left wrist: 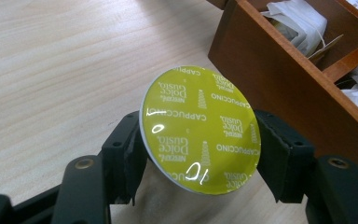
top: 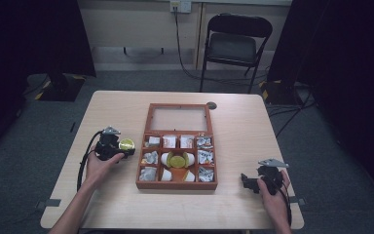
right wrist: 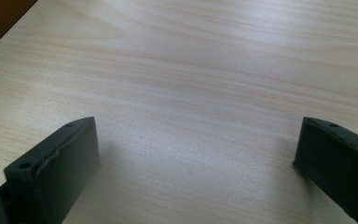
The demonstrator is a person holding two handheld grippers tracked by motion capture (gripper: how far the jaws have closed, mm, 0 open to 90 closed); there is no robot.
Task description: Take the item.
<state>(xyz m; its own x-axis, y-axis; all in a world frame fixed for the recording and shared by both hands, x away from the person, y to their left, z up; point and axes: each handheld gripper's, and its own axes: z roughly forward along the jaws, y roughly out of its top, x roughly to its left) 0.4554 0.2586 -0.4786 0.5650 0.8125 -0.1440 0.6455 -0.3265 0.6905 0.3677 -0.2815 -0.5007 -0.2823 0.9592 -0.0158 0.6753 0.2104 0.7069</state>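
Yellow-lidded capsule (left wrist: 199, 130) clamped in left gripper (top: 118, 149), wooden box (top: 176, 185) just at 3 o'clock; right gripper (top: 253, 183) wide, empty, farther off.

Left gripper (top: 126, 152) and right gripper (top: 245, 182): black bodies, each topped with a grey three-cornered plate and trailing a black cable. Jaws are black, blocky, with small screw holes; brass-coloured fasteners sit at the linkages. Forearms bare.

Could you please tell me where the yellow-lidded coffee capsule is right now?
The coffee capsule is clamped in the left gripper, just left of the wooden box, on the high view's left side.
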